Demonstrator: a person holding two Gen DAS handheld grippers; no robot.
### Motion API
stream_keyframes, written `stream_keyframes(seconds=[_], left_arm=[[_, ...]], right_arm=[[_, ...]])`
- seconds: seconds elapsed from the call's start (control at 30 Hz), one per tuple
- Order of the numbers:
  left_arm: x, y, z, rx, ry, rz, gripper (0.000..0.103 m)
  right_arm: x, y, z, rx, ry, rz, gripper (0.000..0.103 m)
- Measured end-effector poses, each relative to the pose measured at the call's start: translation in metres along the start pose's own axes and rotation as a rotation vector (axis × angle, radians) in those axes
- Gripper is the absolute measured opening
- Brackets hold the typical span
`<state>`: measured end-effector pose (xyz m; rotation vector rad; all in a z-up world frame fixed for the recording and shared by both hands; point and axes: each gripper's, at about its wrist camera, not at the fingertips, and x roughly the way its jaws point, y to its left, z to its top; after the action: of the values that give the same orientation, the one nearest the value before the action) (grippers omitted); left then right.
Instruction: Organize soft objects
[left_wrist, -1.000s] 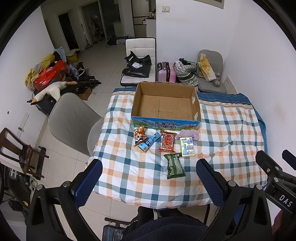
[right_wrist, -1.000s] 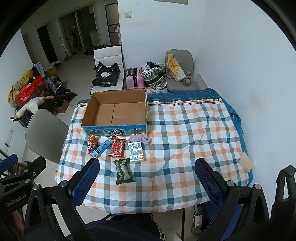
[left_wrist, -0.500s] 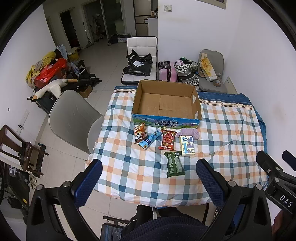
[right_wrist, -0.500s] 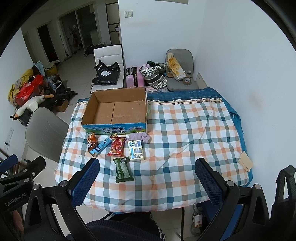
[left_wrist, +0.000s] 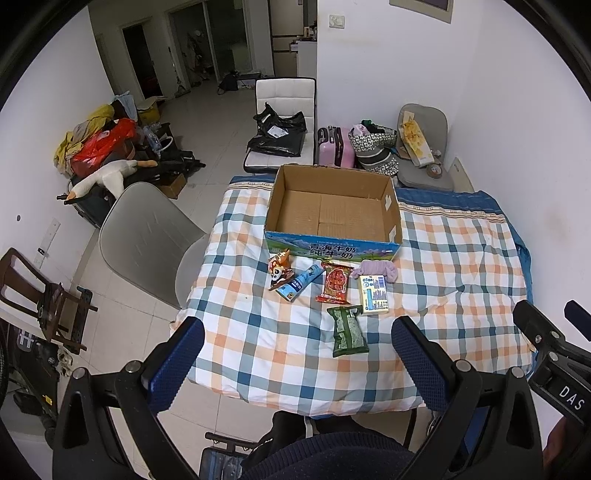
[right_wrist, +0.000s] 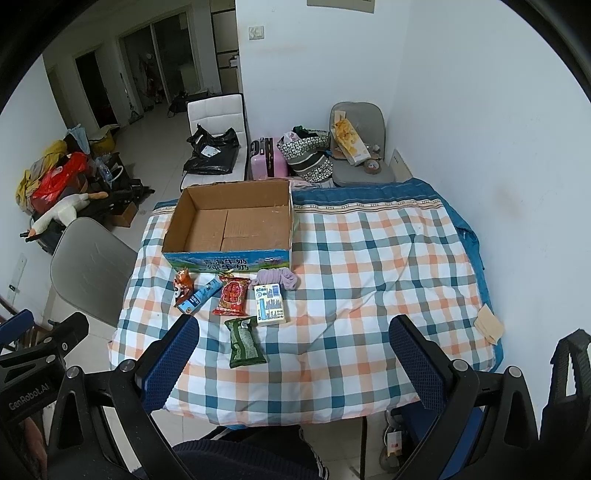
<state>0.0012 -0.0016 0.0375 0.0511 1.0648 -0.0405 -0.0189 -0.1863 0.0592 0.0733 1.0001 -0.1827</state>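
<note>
— Where's the green packet (left_wrist: 347, 330) from the claws?
— Ahead on the checked table (left_wrist: 454, 258), long axis pointing away toward the empty box (left_wrist: 332, 243).
— Which is nearer?
— Right claw (right_wrist: 293, 354), by my guess (both it and the left claw (left_wrist: 297, 356) gape wide, holding nothing).

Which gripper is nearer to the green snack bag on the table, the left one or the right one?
Left, though only slightly. The green snack bag lies between the left gripper's open fingers, right of centre. For the right gripper the bag lies beside its left finger. Both hover short of it.
</note>
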Motion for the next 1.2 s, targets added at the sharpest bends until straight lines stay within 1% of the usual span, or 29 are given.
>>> stream_keyframes(seconds=[0.33, 0.6, 0.77, 0.97, 1.07, 1.13, 1.2], left_arm=[[0.0, 0.001, -0.001, -0.002, 0.005, -0.005, 0.103], [0.0, 0.0, -0.002, -0.003, 0.004, -0.004, 0.103], [0.0, 0.001, -0.003, -0.005, 0.005, -0.005, 0.103], [0.004, -0.008, -0.009, -0.012, 0.019, -0.006, 0.103], [0.019, -0.005, -0.009, -0.032, 0.031, -0.011, 0.103], [0.039, -0.001, -0.009, -0.053, 0.057, -0.013, 0.103], [0.064, 0.004, -0.009, -0.078, 0.097, -0.038, 0.103]], right_arm=[[0.0, -0.002, -0.004, -0.001, -0.004, 0.0, 0.103], [0.001, -0.004, 0.005, -0.002, -0.007, -0.001, 0.103], [-0.001, -0.004, 0.002, 0.0, -0.011, -0.002, 0.103], [-0.001, -0.001, 0.001, 0.0, -0.007, 0.0, 0.103], [0.006, 0.003, 0.001, 0.001, 0.007, 0.006, 0.103], [0.021, 0.003, -0.001, 0.003, 0.029, 0.014, 0.103], [0.042, 0.004, -0.002, 0.005, 0.062, 0.024, 0.103]])
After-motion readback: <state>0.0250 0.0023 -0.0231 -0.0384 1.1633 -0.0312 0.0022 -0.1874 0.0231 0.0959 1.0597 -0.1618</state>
